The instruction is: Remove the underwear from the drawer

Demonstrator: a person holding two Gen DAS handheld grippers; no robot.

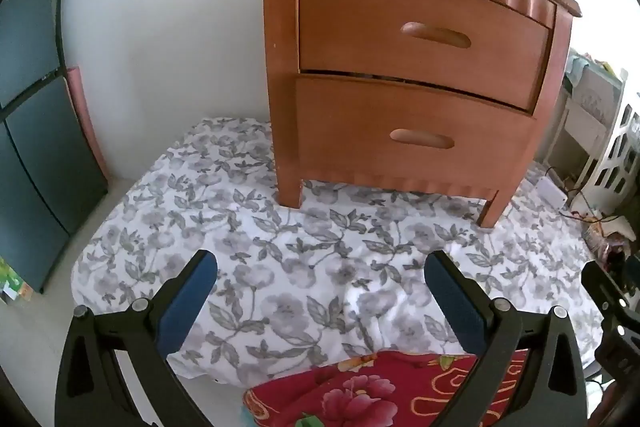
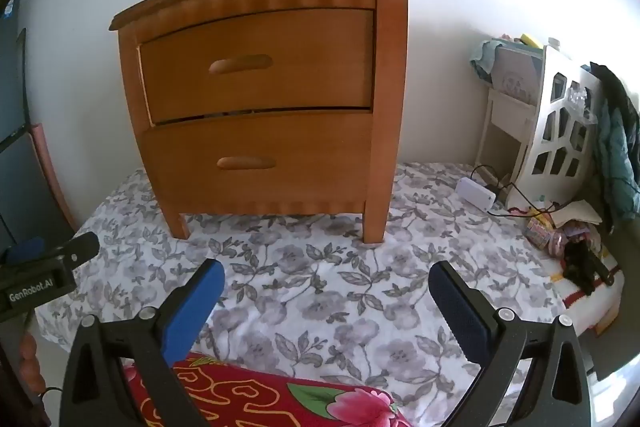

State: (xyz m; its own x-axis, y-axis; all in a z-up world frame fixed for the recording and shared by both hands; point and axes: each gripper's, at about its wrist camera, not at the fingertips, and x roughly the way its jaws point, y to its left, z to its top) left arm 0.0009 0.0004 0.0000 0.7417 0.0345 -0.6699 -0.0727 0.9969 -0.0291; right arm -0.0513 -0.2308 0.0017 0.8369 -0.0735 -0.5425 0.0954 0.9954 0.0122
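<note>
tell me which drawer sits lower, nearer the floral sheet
The bottom drawer, right above the nightstand's legs; the top drawer sits above it, under the top.

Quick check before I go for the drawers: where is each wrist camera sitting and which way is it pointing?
Left wrist: behind the open left gripper, above the floral sheet, facing the nightstand from its left; the right gripper shows at the right edge.
Right wrist: behind the open right gripper, facing the nightstand from its right; the left gripper and fingers of a hand show at the left edge.
Shared: both closed drawers, sheet, red floral blanket.
</note>
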